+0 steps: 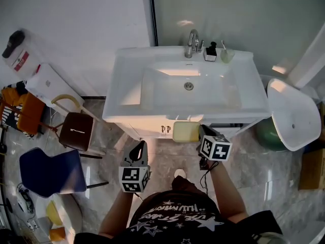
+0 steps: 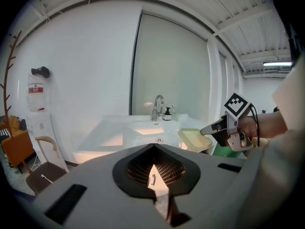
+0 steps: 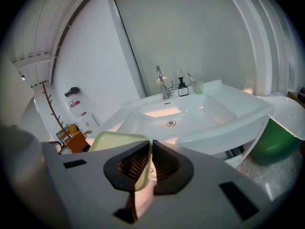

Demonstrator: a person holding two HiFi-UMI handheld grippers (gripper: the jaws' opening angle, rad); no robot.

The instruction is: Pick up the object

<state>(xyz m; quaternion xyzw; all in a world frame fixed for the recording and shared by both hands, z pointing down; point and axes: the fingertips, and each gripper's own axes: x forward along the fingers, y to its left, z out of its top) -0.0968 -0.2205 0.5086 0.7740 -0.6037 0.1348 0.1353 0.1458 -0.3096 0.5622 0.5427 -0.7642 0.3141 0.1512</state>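
**Now held: pale dish at the basin's front edge**

The right gripper (image 3: 150, 149) pinches one rim of a pale yellow-green dish (image 1: 186, 131), jaws nearly together on it. The dish hangs in the air just in front of the white washbasin (image 1: 127, 80), roughly in line with its drain. The left gripper (image 1: 139, 146) sits further out from the basin's front, left of the dish, jaws pressed together on nothing. At the basin's back edge stand a tap (image 1: 192, 42), a dark bottle (image 1: 210, 51) and a cup (image 1: 227, 55).

You've got a white sink counter (image 1: 127, 85): soap bottle (image 1: 210, 52) and cup (image 1: 227, 55) sit just right of the faucet (image 1: 192, 42).
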